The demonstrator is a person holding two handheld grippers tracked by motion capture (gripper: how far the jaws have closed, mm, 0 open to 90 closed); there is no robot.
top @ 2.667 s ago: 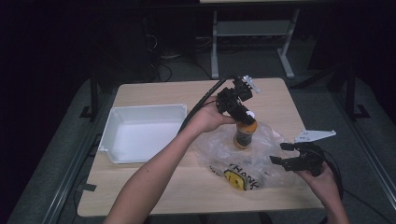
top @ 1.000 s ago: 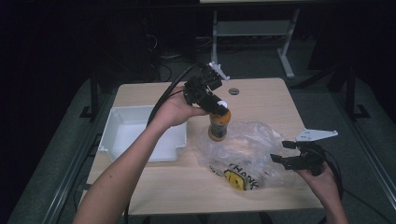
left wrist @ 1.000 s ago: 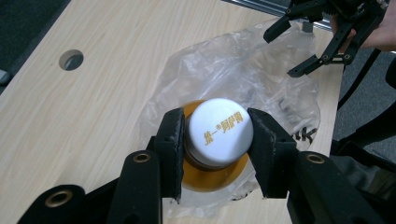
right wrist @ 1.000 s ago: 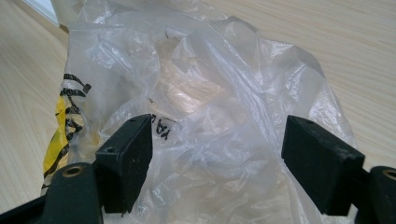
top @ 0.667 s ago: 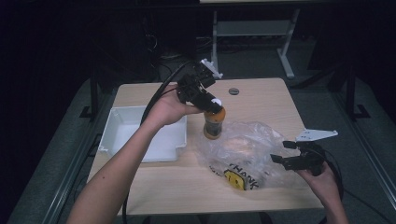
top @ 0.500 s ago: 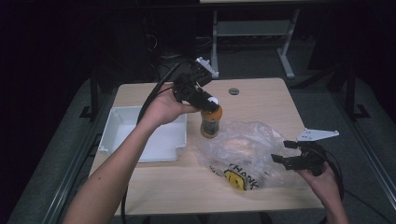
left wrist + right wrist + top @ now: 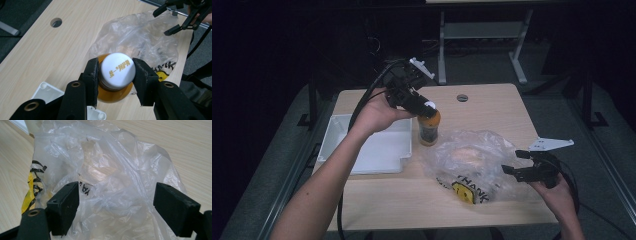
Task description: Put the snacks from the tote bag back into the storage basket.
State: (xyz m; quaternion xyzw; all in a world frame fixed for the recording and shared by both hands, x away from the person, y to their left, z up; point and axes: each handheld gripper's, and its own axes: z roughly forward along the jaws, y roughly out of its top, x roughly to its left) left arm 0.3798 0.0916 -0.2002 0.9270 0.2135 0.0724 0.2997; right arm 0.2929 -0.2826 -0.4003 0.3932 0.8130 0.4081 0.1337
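My left gripper [image 7: 424,107] reaches across the table from my raised forearm, tilted down and forward, its cable looping back behind my wrist. Its two black pads [image 7: 91,75] are clamped on the white cap of the bottle [image 7: 117,72], one on each side, so I am gripping that bottle by its top. There is one bottle: orange-brown liquid, white cap with yellow print, hanging upright below my pads. In the high view it is just beside the near right corner of the white tray [image 7: 339,140] and close to the edge of the plastic bag [image 7: 472,160]; whether its base touches the wood I cannot tell.

My right gripper [image 7: 524,170] sits low at the table's right side, held level and pointing left. Its pads [image 7: 63,207] stand wide apart with the crumpled rim of the bag lying between them; they do not press on it, so that hand is released.

I count one clear bag, printed in black letters with a yellow face, lying between my two grippers; one empty-looking white tray, left of my left pads; and one round hole [image 7: 462,97] in the wooden table [image 7: 412,200], beyond the bottle.
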